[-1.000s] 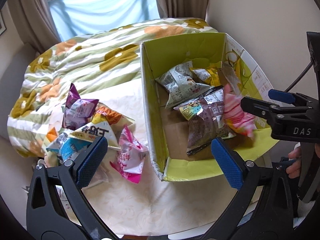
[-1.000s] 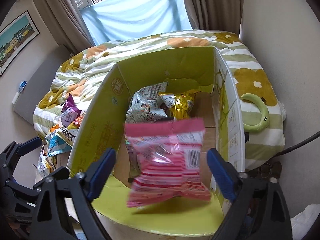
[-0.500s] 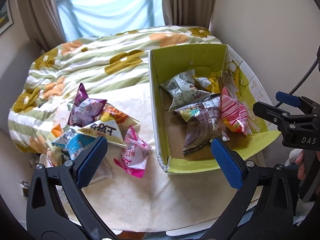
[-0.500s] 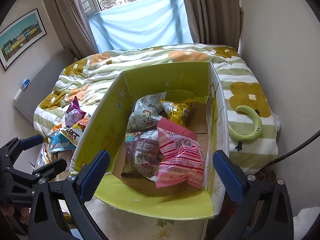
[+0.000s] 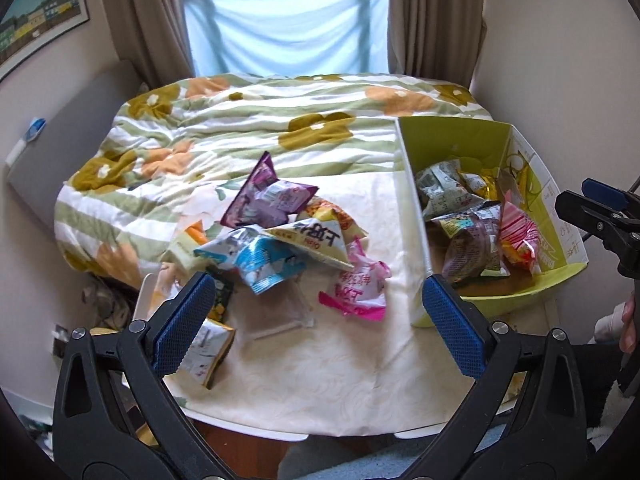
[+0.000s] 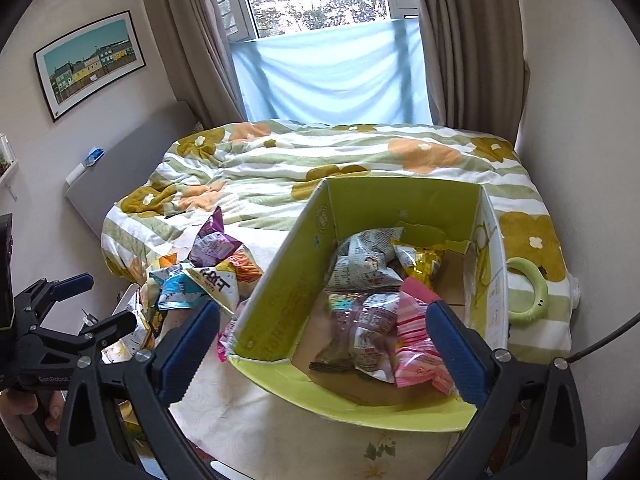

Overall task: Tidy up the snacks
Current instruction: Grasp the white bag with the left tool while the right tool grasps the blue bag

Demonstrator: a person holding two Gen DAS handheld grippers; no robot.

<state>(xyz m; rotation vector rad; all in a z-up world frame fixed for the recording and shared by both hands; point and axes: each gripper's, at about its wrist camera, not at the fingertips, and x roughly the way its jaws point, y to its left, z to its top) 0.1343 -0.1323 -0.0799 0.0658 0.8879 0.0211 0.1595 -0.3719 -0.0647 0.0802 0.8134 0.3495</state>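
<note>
Between picks: both the left tool (image 5: 312,312) and right tool (image 6: 320,348) spread and empty, several packets already in the green box (image 6: 280,296), loose snack pile (image 5: 280,232) on the surface left of it; next likely calls for reaching into the pile.

one box (image 6: 404,200) (four packets (image 6: 360,272) inside)

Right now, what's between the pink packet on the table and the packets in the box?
Only the green box's left wall. The pink packet lies on the cloth just outside it; the purple packet is inside. Clearest in the left wrist view.
</note>
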